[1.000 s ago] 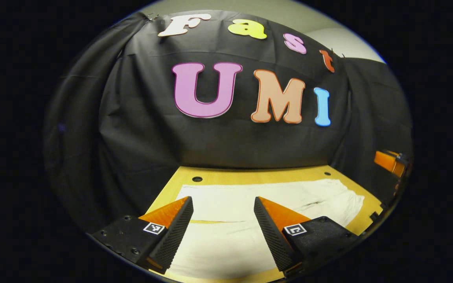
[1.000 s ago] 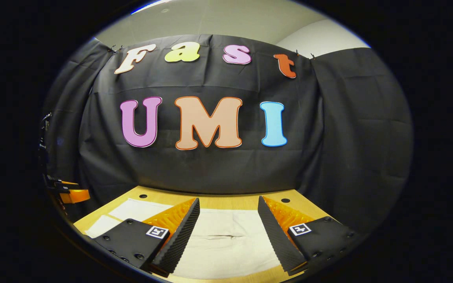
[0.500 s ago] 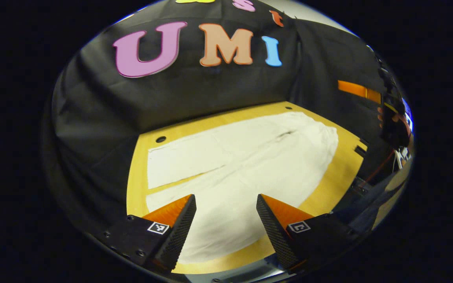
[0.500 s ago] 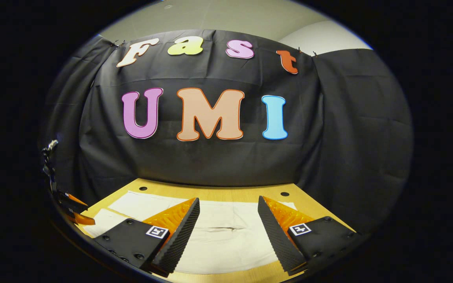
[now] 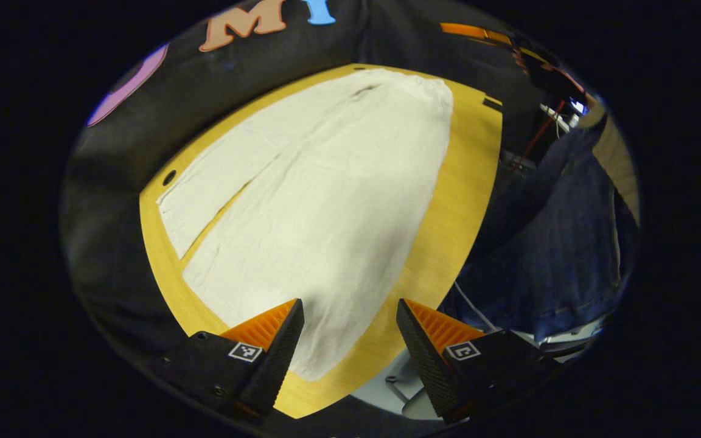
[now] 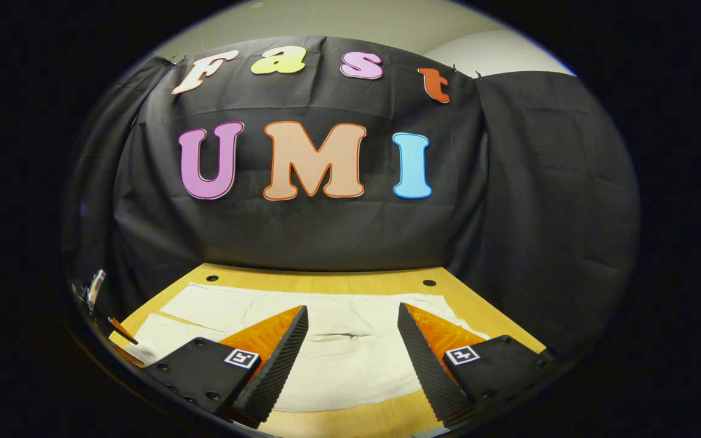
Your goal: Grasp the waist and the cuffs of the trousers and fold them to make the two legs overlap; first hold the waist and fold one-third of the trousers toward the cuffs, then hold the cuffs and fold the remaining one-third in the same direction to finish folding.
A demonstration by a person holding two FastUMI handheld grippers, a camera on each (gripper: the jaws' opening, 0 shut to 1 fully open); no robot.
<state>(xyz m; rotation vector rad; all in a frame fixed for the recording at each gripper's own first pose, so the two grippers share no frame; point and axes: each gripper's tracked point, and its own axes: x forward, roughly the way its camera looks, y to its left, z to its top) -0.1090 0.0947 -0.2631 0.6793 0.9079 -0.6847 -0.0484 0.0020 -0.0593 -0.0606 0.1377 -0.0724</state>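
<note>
White trousers [image 5: 320, 201] lie flat on the yellow wooden table [image 5: 454, 201], legs side by side with a narrow gap between them. The cuffs are at the near end in the left gripper view, the waist at the far end. My left gripper [image 5: 347, 311] hangs open above the near leg's cuff corner, holding nothing. In the right gripper view the upper part of the trousers [image 6: 350, 359] lies below my right gripper [image 6: 352, 313], which is open and apart from the cloth. The right gripper [image 5: 478, 31] and the hand holding it appear far off in the left gripper view.
A person's blue-trousered legs [image 5: 563, 225] stand by the table's front edge. Round holes [image 6: 429, 283] are set near the table's back edge [image 6: 326, 278], which meets the black cloth wall. Bare wood borders the trousers on all sides.
The left gripper has swung down and turned right, now looking along the trousers from the cuff end. The right gripper view has tipped slightly down, showing more table. Both stay open.
</note>
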